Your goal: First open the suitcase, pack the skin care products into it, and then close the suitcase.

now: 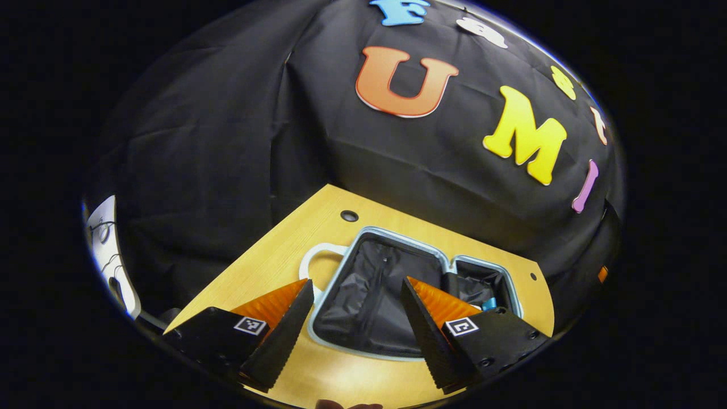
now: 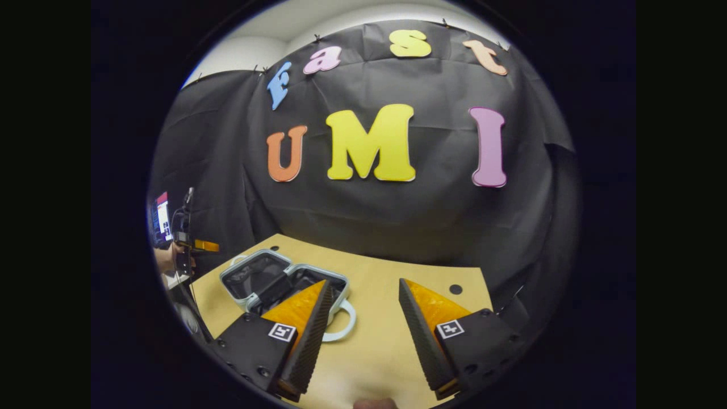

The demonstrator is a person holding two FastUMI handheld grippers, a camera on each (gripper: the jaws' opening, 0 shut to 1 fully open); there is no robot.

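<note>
Suitcase point(image 1: 375, 295) lies open, light and rigid (grip its rim); both grippers point(image 1: 356, 324) point(image 2: 363, 335) spread, empty.

Booth surroundings
Light wooden worktop point(image 2: 386, 341) across the lower frame; a small lit screen point(image 2: 162, 218) at far left.

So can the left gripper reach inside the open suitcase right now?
Probably yes. The left gripper is open and hovers just above the suitcase, which lies open on the table. Nothing stands between its fingers and the dark lining. The right gripper is off to the side.
</note>
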